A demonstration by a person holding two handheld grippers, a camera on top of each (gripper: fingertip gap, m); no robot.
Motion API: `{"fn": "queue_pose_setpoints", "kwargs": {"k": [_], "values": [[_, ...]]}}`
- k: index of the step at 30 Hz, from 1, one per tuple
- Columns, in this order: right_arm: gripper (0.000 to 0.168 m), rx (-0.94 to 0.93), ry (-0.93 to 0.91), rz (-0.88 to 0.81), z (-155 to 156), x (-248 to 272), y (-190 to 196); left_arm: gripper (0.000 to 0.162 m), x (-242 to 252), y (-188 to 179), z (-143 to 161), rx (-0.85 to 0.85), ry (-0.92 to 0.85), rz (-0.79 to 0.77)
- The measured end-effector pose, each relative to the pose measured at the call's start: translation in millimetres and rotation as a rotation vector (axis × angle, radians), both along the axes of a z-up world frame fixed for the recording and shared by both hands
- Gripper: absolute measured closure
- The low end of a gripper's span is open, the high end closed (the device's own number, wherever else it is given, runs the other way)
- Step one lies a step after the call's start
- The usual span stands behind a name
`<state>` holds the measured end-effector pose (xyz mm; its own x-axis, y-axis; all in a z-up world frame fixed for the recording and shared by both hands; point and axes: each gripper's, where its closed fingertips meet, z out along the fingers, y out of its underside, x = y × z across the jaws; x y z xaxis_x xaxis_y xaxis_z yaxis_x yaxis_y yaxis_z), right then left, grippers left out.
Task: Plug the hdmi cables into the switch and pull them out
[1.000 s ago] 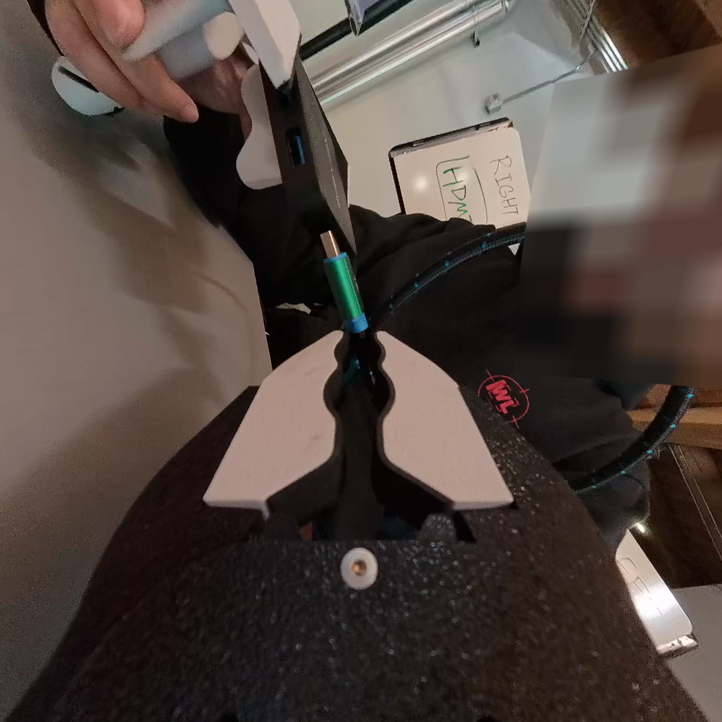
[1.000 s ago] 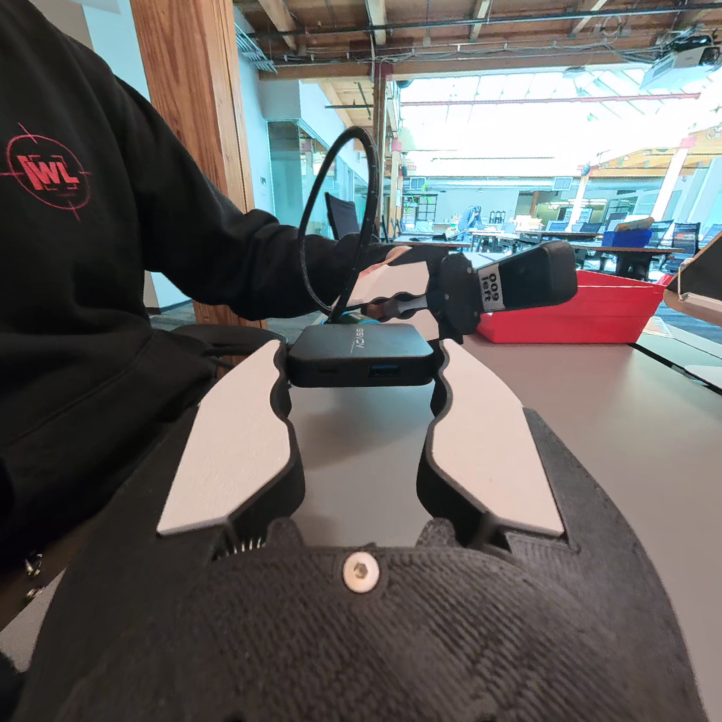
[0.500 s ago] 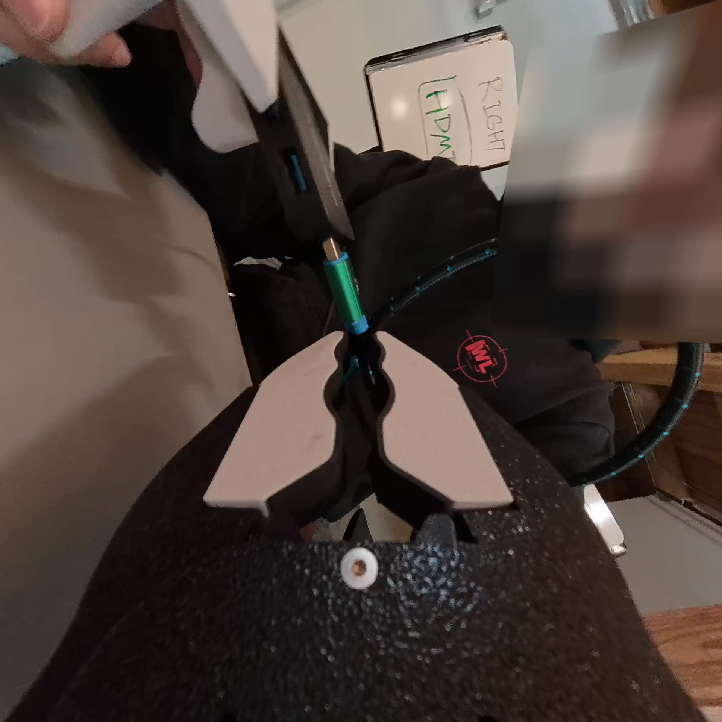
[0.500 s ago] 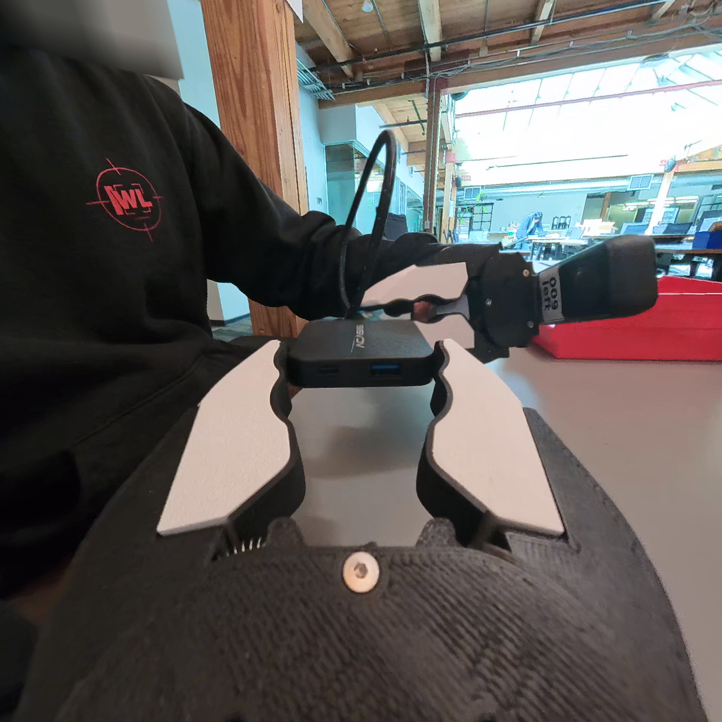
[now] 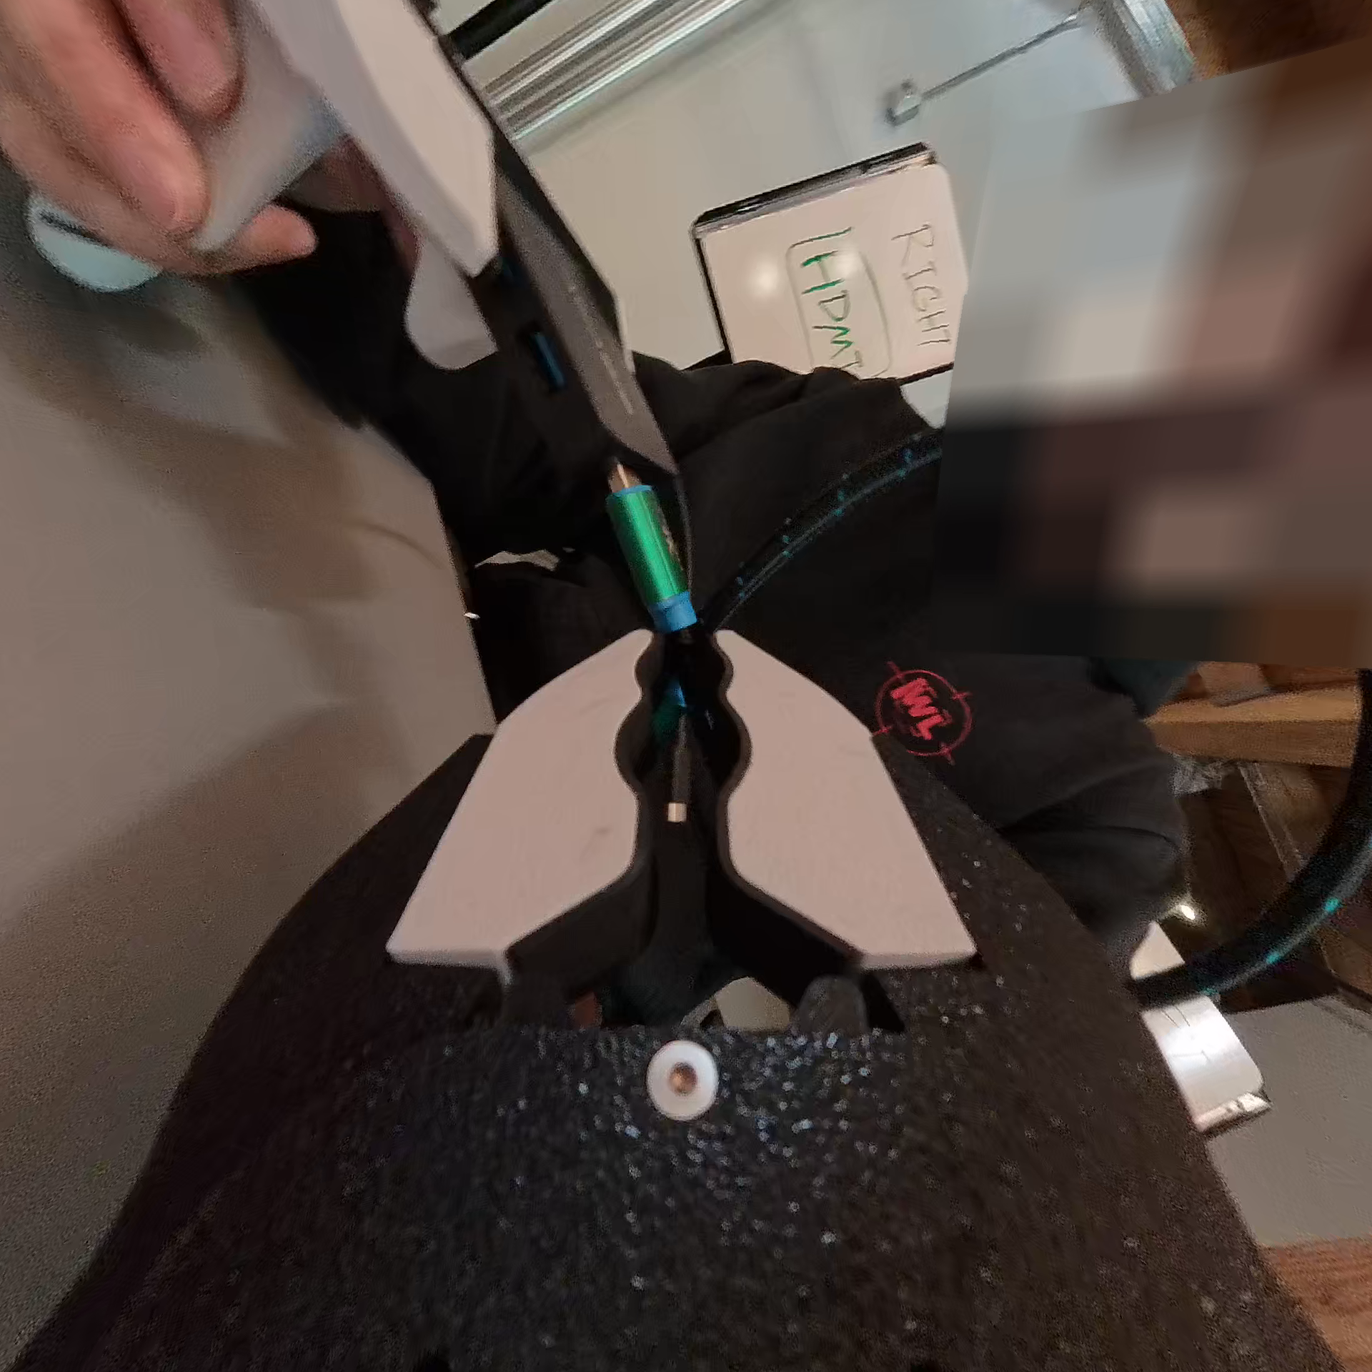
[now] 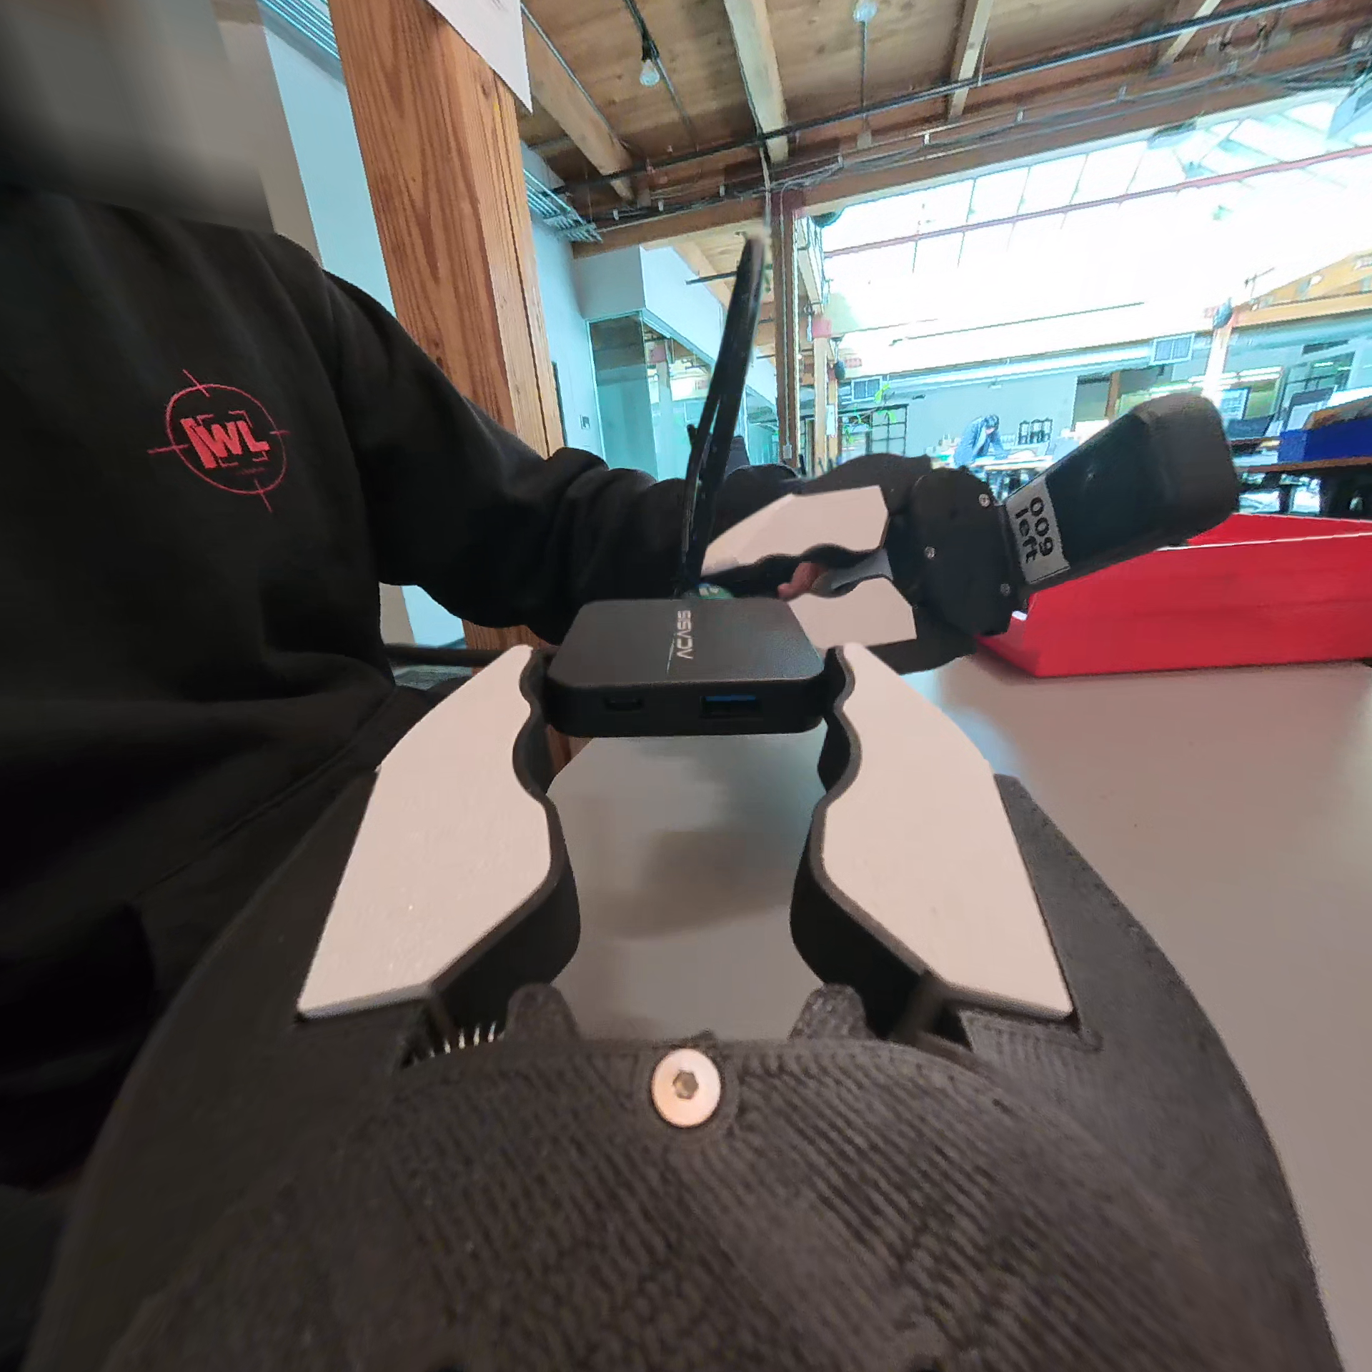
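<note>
My left gripper (image 5: 683, 637) is shut on the black braided HDMI cable (image 5: 787, 534), just behind its green plug (image 5: 646, 549). The plug's metal tip (image 5: 622, 475) meets the edge of the black switch (image 5: 586, 349); I cannot tell whether it sits in a port. My right gripper (image 6: 684, 668) is shut on the switch (image 6: 683, 646) and holds it above the grey table (image 6: 1114, 779). Two ports on the switch's near side face me, both empty. The left gripper (image 6: 809, 572) shows behind the switch, with the cable (image 6: 720, 416) looping upward.
A person in a black hoodie (image 6: 223, 594) is close on the left. A red bin (image 6: 1203, 601) stands on the table at the back right. A wooden post (image 6: 445, 297) rises behind. A small whiteboard (image 5: 831, 282) stands beyond the switch. A thin black lead (image 5: 677, 772) hangs under my left fingers.
The switch has tipped so more of its top faces the right wrist view. The left gripper has risen behind it. Less of the plug's bare metal tip shows than before.
</note>
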<state>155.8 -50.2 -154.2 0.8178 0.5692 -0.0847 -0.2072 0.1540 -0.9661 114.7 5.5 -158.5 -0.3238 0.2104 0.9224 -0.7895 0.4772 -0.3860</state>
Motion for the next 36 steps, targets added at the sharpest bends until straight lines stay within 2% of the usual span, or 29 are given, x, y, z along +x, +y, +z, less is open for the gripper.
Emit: {"fn": "queue_pose_setpoints", "kwargs": {"k": [3, 6, 11, 16, 17, 19, 22, 24, 28, 32, 36], "values": [[0.096, -0.023, -0.029, -0.035, -3, 4, 0, 0.153, 5, 0, -4, 0.025, -0.027, 0.045], [0.096, -0.037, -0.023, -0.093, -7, 14, 2, 0.153, 22, 3, 0, 0.012, -0.072, 0.166], [0.096, -0.028, -0.004, -0.169, -6, 27, 2, 0.152, 39, 5, -10, 0.116, -0.297, 0.301], [0.097, 0.034, 0.045, -0.201, 6, 33, 1, 0.159, 59, 7, 3, 0.143, -0.477, 0.473], [0.097, 0.024, 0.035, -0.217, 4, 34, 4, 0.154, 64, 7, 9, 0.116, -0.485, 0.51], [0.096, 0.024, 0.037, -0.212, 3, 33, 6, 0.153, 63, 8, 20, 0.047, -0.463, 0.507], [0.097, 0.047, 0.044, -0.216, 7, 34, 4, 0.139, 74, 14, 17, 0.089, -0.454, 0.558], [0.097, 0.062, 0.061, -0.226, 9, 38, 0, 0.138, 89, 24, 16, 0.117, -0.468, 0.658], [0.097, 0.105, 0.093, -0.243, 16, 44, -8, 0.134, 129, 68, 30, 0.116, -0.501, 0.989], [0.097, 0.066, 0.092, -0.259, 10, 47, -7, 0.131, 138, 107, 34, 0.136, -0.567, 1.247], [0.097, -0.035, 0.047, -0.286, -7, 49, 0, 0.125, 101, 80, 19, 0.199, -0.711, 1.178]]}}
